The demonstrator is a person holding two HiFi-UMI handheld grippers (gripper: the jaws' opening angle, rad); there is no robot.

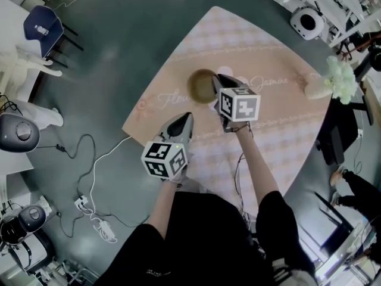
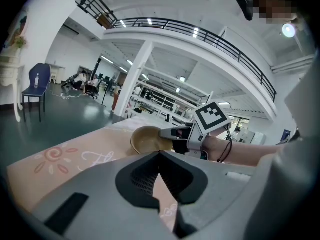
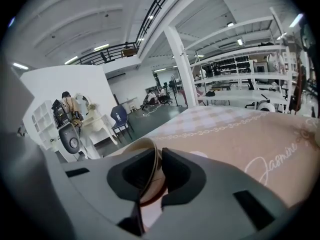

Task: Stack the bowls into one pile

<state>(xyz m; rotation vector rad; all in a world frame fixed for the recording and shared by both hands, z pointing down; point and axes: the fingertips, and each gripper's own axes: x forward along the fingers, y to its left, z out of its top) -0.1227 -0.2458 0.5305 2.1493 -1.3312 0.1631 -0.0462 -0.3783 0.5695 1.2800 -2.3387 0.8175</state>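
Table point(image 1: 286, 136) under a pink checked cloth fills the middle of the head view, on a grey floor. Two arms reach over its near edge, each hand holding a grey gripper with a marker cube. Right gripper point(image 1: 218, 81) is farther in, its jaws pinching the right rim of a tan bowl point(image 1: 200, 86) at the cloth's middle, beside cursive lettering. Left gripper point(image 1: 188, 117) hangs apart from the bowl, nearer the person, jaws pressed together with nothing between them. Flowers point(image 1: 340, 78) stand at the table's right edge.
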